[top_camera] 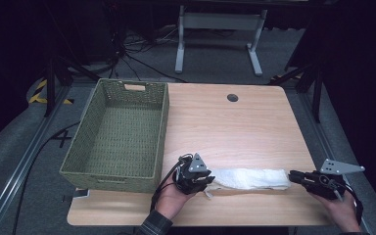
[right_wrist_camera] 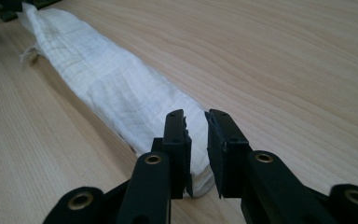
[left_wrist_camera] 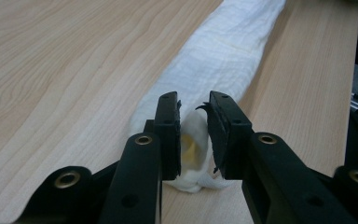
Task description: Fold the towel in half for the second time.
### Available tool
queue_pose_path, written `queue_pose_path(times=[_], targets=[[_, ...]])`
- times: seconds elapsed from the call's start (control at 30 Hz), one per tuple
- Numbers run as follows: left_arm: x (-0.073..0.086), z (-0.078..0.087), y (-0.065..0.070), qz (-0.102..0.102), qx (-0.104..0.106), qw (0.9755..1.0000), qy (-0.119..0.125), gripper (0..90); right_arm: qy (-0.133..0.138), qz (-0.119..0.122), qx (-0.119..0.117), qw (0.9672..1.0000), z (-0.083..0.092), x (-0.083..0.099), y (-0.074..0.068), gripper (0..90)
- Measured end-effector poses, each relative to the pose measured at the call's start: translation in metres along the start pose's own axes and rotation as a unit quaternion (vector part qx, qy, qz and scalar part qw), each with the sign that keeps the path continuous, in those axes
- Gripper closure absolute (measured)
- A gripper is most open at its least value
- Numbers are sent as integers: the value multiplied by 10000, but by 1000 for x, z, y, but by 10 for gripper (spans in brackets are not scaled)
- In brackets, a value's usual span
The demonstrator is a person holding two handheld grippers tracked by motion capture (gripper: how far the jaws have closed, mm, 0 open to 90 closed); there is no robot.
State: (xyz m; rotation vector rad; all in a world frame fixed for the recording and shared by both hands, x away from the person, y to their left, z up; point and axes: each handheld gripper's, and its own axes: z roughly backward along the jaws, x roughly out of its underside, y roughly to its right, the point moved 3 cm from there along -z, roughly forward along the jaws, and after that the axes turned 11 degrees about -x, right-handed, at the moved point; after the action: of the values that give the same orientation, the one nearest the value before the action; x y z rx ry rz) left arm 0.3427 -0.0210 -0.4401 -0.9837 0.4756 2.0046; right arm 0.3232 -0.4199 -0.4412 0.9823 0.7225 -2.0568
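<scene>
White cloth [top_camera: 248, 178] rolled into long strip near front of worktop [top_camera: 235, 127]. Left gripper [left_wrist_camera: 193, 140] fingers pinching one end; right gripper [right_wrist_camera: 196, 149] fingers narrowly spread astride other end, grip unclear. Green basket [top_camera: 90, 169] empty; likely lift and transfer remain.

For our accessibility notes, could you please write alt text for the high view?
Two hand-held grippers pinch opposite ends of a rolled white cloth near the wooden table's front edge: left gripper, right gripper. A green woven basket sits empty at left.

Basket [top_camera: 115, 132] left — cloth [top_camera: 249, 178] front
</scene>
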Motion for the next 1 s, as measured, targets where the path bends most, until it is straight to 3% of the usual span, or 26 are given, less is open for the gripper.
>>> queue_pose_path(times=[0.1,0.2,0.37,0.5,0.63,0.77,0.83,0.87,1.0], targets=[[-4,3,1,49,63,9999,110,744,36,-7,-22,10000,1,-1,-1,807],[-4,-1,4,51,163,9999,12,775,-173,-33,-162,9997,-6,1,-2,853],[6,-22,9,36,374,9979,-529,819,-567,-103,-295,9979,-17,8,-3,885],[15,-33,9,-160,228,9942,-1039,833,-907,-114,-296,9954,-24,15,-1,895],[18,-33,8,-256,100,9924,-1199,845,-1082,-23,-241,9938,-28,17,0,900],[18,-32,7,-316,87,9921,-1212,846,-1120,-1,-215,9935,-29,17,0,900],[17,-32,8,-235,91,9923,-1214,828,-1121,-10,-212,9935,-28,16,0,899],[13,-32,8,-269,100,9936,-1095,820,-955,7,-197,9952,-26,12,-1,898],[4,-31,6,-315,84,9947,-974,815,-726,0,-313,9969,-25,6,-7,899]])
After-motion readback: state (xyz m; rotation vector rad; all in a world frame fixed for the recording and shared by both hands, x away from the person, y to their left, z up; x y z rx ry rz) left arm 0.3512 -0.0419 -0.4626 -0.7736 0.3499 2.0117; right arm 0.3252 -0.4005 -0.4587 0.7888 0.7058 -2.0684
